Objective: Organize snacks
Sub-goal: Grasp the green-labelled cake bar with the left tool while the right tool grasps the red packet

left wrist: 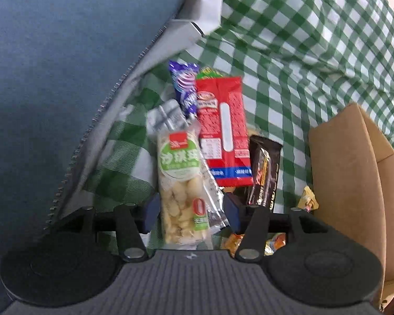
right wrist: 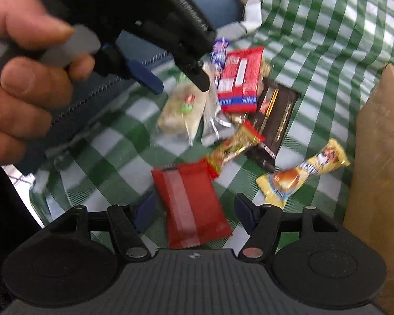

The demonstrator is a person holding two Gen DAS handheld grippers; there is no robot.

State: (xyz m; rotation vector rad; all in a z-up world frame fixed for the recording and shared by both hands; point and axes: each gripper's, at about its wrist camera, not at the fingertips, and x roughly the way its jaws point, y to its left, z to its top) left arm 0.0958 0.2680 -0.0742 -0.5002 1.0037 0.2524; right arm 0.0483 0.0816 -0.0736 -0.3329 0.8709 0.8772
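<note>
A clear-wrapped puffed snack with a green label (left wrist: 181,183) lies on the green checked cloth between the jaws of my left gripper (left wrist: 191,210); the pads stand off it, open. Beside it are a red-and-blue wafer pack (left wrist: 223,131), a purple candy (left wrist: 186,89) and a black bar (left wrist: 264,168). In the right wrist view my right gripper (right wrist: 194,210) is open around a red packet (right wrist: 191,204) lying flat, without touching it. A yellow packet (right wrist: 302,176) and a gold-red bar (right wrist: 233,149) lie just beyond. The left gripper (right wrist: 180,86) hovers over the puffed snack (right wrist: 181,107).
A blue zippered bag (left wrist: 52,78) fills the left side, its lid lining up. A brown cardboard box (left wrist: 354,183) stands at the right, seen also as the box (right wrist: 380,157). A person's hand (right wrist: 21,78) holds the left gripper. The checked cloth (left wrist: 302,39) is wrinkled behind.
</note>
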